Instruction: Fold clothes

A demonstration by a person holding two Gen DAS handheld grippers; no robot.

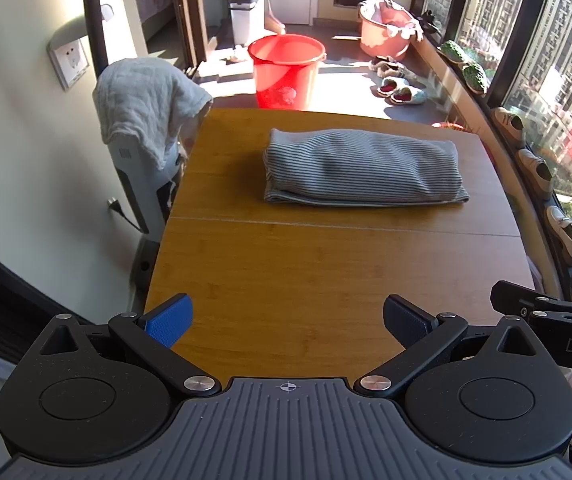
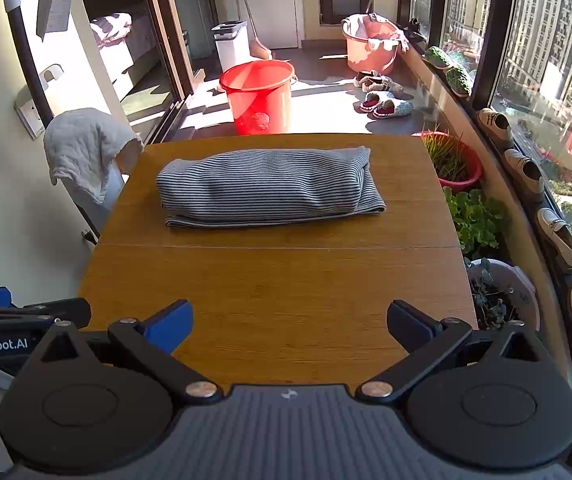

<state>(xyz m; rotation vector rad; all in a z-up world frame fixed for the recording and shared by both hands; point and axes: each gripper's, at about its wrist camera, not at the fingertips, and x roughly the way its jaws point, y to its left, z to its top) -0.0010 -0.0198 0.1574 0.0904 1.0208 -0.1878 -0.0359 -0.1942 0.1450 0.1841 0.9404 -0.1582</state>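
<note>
The striped garment lies folded, apparently finished, on the table behind its seam; left gripper and right gripper hover spread, empty.

garment on table far half | bucket behind table

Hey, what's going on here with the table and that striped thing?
Someone is folding clothes with a handheld gripper in each hand. The striped garment lies folded in a neat bundle on the far half of the wooden table. The left gripper and the right gripper are both open and empty, hanging over the table's near edge, well short of the garment.
</note>
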